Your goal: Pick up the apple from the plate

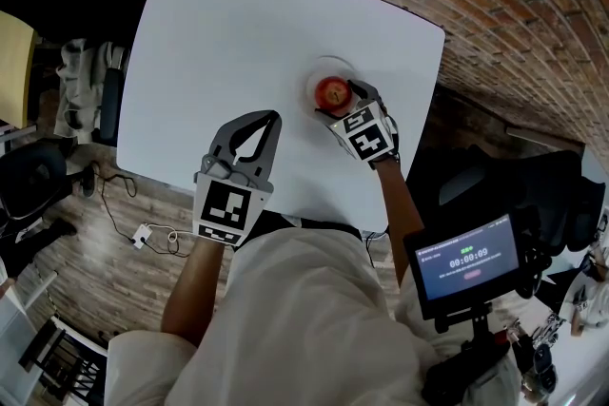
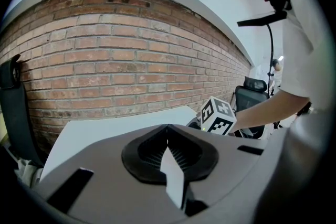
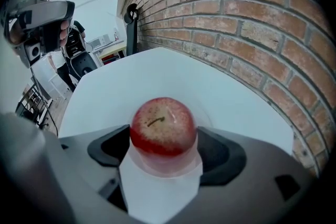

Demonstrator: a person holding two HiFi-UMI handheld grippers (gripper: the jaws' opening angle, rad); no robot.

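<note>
We had the right gripper (image 1: pixel 348 97) at the far right part of the white table (image 1: pixel 238 33), its two jaws closed on the red apple (image 3: pixel 163 126). In the right gripper view the black pads (image 3: pixel 111 147) pressed against the apple's left and right flanks, and its stem pointed up and slightly toward the camera. The apple sat on a small pale plate (image 1: pixel 330 64), whose rim showed beyond the fruit and just under it between the jaws. That gripper's marker cube (image 2: pixel 218 117) faced up and toward us, with our forearm running back from it.

Our left gripper (image 1: pixel 269 121) was near the table's front edge, well apart from the plate, jaws shut together with nothing between them; the left gripper view showed only a sliver of white table through the gap behind the tips. A red brick wall (image 2: pixel 105 60) ran along the table's far side. To our right a small screen (image 1: pixel 473 263) showed a timer, and a dark office chair (image 2: pixel 253 93) stood beyond the table.
</note>
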